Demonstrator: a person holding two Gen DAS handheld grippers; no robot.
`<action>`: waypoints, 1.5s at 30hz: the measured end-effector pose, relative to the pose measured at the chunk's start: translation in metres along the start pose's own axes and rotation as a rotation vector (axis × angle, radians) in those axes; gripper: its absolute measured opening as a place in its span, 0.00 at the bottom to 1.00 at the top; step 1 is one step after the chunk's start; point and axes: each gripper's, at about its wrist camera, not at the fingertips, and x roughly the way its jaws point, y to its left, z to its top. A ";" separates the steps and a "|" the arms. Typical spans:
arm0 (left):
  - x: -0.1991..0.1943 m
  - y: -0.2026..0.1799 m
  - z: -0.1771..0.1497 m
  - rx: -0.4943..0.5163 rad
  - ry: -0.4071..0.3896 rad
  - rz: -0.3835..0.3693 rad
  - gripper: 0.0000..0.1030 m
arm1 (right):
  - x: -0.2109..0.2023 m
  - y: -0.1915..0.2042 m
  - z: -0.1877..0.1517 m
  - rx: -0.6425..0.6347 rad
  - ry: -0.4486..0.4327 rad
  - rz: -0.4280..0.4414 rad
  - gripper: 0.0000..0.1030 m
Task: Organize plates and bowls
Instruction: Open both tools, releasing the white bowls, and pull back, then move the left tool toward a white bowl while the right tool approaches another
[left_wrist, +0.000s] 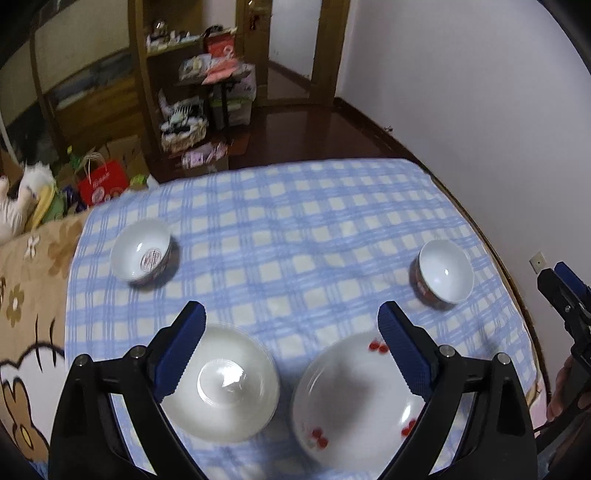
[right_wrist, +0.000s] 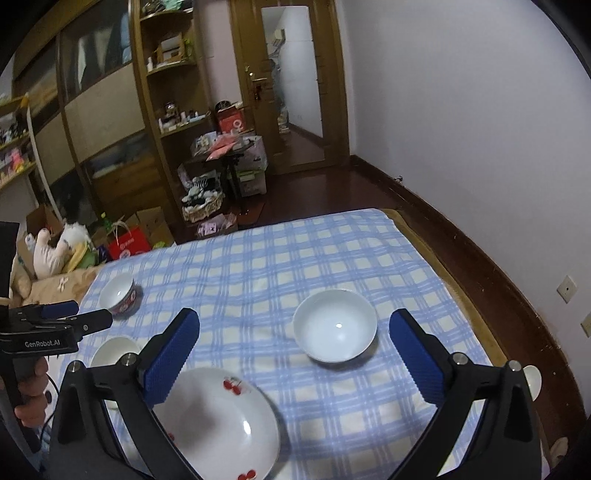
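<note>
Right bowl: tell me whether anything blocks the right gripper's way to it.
Nothing visible does. The right gripper is open with nothing between its pads, and the right bowl sits just ahead of it on bare checked cloth. The cherry plate lies off toward the left finger, clear of that path.

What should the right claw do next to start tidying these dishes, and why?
Probably lower the open right claw onto the rim of the white bowl ahead of it. Both claws are empty, and that bowl sits alone on the checked cloth, apart from the other small bowl and the cherry plate.
</note>
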 end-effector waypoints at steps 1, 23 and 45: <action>0.001 -0.006 0.003 0.014 -0.011 0.001 0.90 | 0.002 -0.004 0.001 0.003 -0.005 -0.001 1.00; 0.094 -0.102 0.039 0.135 0.045 -0.097 0.90 | 0.070 -0.073 0.006 0.110 -0.022 0.000 1.00; 0.183 -0.146 0.039 0.226 0.176 -0.112 0.90 | 0.148 -0.112 -0.022 0.182 0.166 -0.030 1.00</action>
